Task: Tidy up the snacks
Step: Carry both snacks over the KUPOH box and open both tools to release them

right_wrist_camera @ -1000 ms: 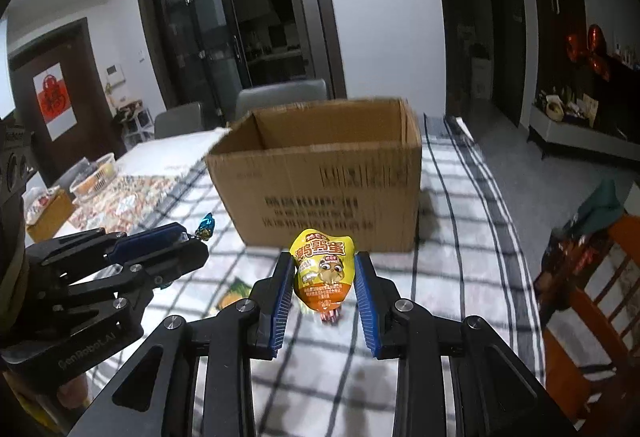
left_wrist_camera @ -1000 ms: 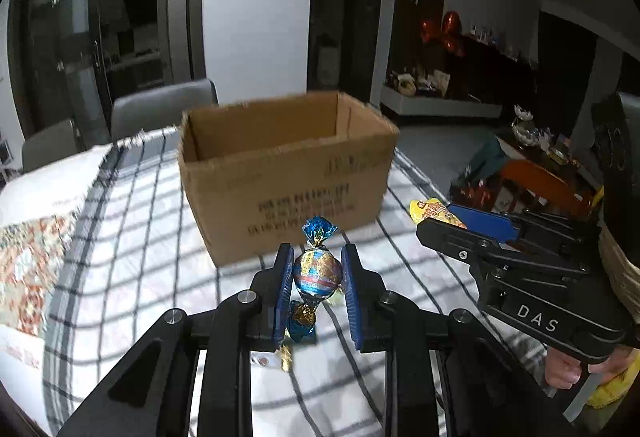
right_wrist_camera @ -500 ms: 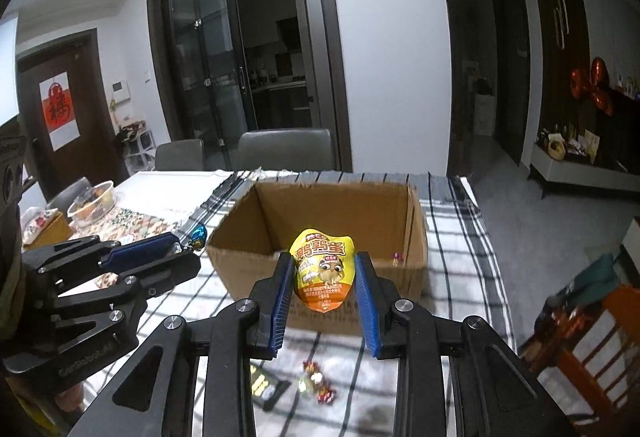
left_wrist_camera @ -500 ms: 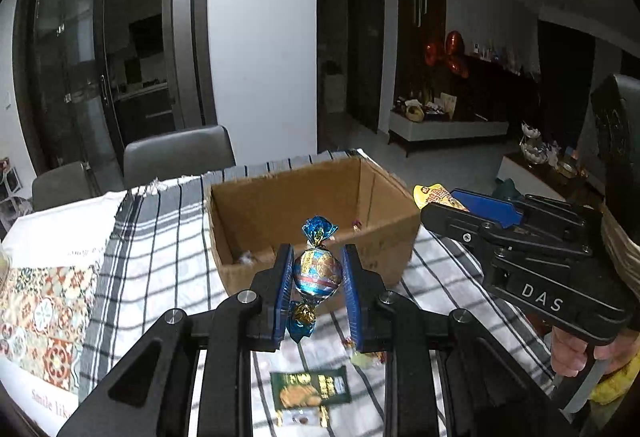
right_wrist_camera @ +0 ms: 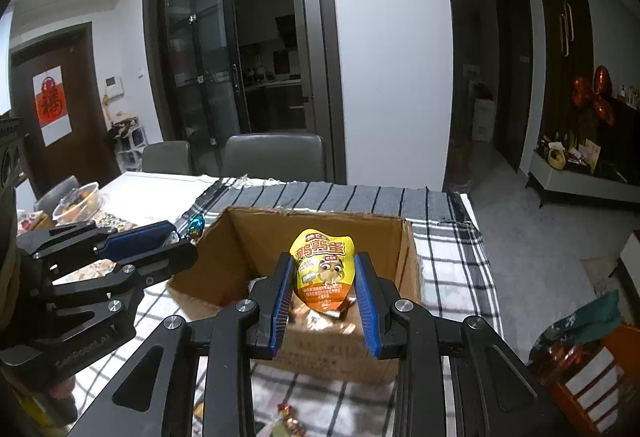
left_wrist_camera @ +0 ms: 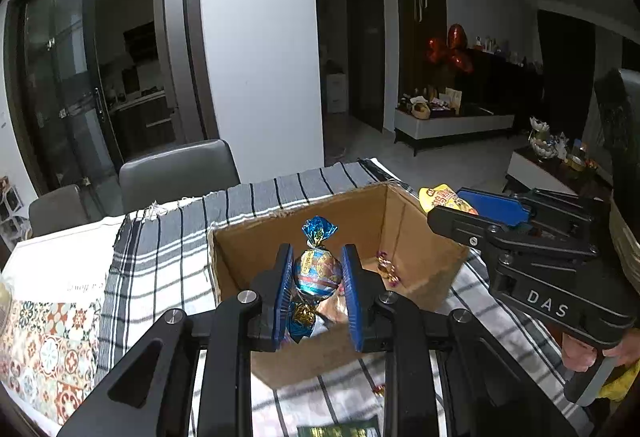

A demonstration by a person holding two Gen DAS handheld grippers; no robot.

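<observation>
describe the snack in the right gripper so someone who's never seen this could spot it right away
Find the open cardboard box on the striped tablecloth. Just over its near edge, the right gripper is shut on a yellow packet. It has red lettering, a cartoon owl and an orange bottom, unlike the round blue foil candy in the left gripper.

Box [left_wrist_camera: 424,269] on tablecloth [left_wrist_camera: 160,257]; chairs [left_wrist_camera: 176,173] behind; candies [left_wrist_camera: 386,267] in box.
</observation>
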